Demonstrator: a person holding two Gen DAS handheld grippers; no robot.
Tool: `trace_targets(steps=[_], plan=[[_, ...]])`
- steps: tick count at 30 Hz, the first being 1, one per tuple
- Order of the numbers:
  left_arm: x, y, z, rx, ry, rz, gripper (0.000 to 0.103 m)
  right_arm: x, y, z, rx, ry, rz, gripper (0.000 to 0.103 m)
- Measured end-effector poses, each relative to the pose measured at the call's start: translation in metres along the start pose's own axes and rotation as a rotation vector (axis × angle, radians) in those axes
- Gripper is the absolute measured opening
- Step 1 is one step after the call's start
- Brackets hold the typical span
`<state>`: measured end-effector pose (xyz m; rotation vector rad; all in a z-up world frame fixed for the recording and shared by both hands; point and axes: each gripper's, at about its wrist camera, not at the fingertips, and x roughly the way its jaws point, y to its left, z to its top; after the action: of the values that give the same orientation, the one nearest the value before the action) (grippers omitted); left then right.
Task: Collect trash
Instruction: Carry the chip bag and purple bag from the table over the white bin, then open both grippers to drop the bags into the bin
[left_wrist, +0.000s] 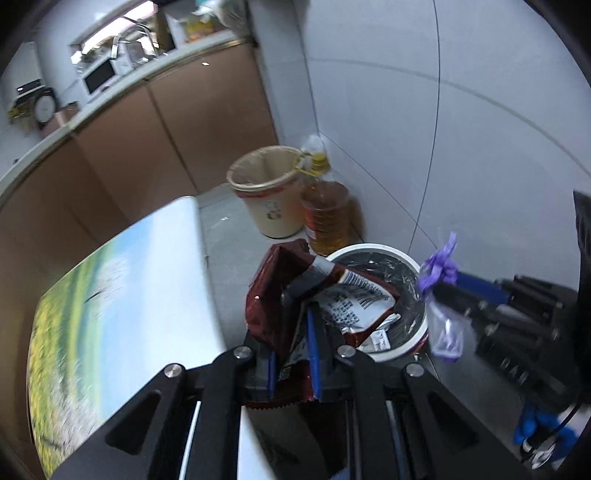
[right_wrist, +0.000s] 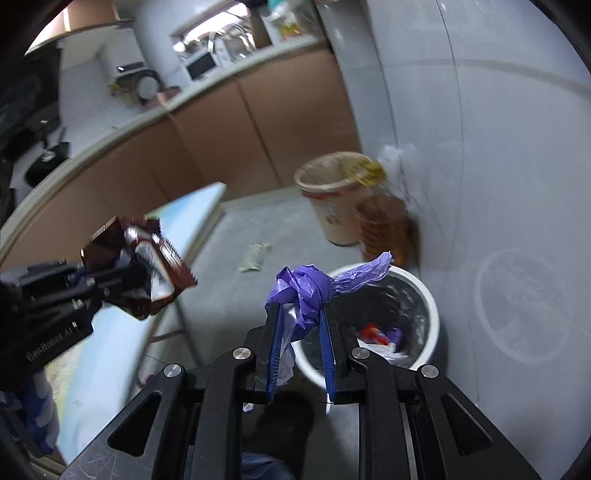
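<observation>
Left wrist: left tool (left_wrist: 293, 354) grips wrapper (left_wrist: 295, 284) above bin (left_wrist: 413, 343); right tool (right_wrist: 299, 332) pinches purple bag (right_wrist: 303, 291).

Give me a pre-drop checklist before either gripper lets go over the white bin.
1. Left gripper clamped on the dark red snack wrapper: ok.
2. Right gripper clamped on the knotted purple bag: ok.
3. White bin open, black-lined, room inside: ok.
4. Wrapper over the bin mouth: cannot tell; the views disagree.
5. Purple bag past the rim: cannot tell; looks near the edge.
6. Floor scrap collected: not ok.
</observation>
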<state>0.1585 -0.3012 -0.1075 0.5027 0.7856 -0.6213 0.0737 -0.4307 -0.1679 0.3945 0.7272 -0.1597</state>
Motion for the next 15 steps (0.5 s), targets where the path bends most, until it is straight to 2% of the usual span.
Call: trace_targets(steps=[6, 8, 10, 12, 14, 15], plan=[[0.074, -0.021, 0.035, 0.015, 0.088, -0.035, 0.018, 0.062, -0.032, 0.006, 0.009, 0.071, -0.070, 0.020], [0.091, -0.025, 0.041, 0.016, 0.106, -0.045, 0.022, 0.079, -0.037, 0.008, 0.009, 0.092, -0.086, 0.021], [0.109, -0.029, 0.045, 0.005, 0.121, -0.055, 0.035, 0.098, -0.044, 0.009, 0.010, 0.114, -0.102, 0.023], [0.121, -0.031, 0.047, -0.012, 0.123, -0.077, 0.039, 0.111, -0.051, 0.010, 0.017, 0.126, -0.113, 0.023], [0.127, -0.030, 0.048, -0.032, 0.132, -0.104, 0.043, 0.123, -0.057, 0.010, 0.024, 0.136, -0.127, 0.028], [0.130, -0.029, 0.049, -0.041, 0.134, -0.112, 0.045, 0.126, -0.059, 0.009, 0.028, 0.139, -0.133, 0.034]])
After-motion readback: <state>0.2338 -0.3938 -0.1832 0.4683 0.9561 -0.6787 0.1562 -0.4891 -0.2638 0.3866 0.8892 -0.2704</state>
